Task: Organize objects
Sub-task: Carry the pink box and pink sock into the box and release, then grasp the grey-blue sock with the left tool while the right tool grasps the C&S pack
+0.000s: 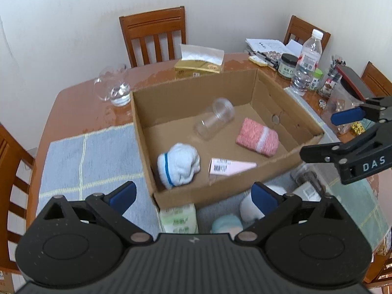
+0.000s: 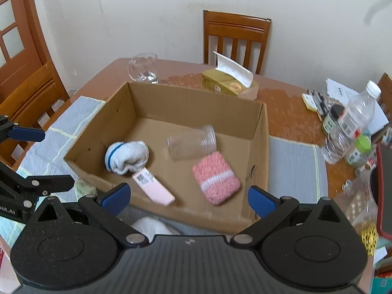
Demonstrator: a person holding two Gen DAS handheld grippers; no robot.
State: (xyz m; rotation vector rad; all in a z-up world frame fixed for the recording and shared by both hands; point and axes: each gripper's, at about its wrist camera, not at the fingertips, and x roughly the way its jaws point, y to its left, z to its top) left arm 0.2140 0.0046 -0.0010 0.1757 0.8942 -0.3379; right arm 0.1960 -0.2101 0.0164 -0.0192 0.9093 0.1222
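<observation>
While both claws, left claw point(image 1: 193, 196) and right claw point(image 2: 187, 197), gape wide and empty, the cardboard box point(image 1: 289, 103) sits on a grey mat point(image 1: 93, 156) covering the wooden desk point(image 1: 80, 107), chairs point(image 1: 154, 36) against white walls.

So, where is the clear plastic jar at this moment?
The clear plastic jar lies on its side inside the cardboard box, toward the back, between the white sock and the pink cloth.

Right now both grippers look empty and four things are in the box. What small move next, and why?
Probably lower the left gripper toward the green tissue pack lying outside the cardboard box, against its near wall. Both the left and the right gripper stand open with nothing between the pads, the pack sits just below the left fingers, and other items beside it also wait outside.
</observation>
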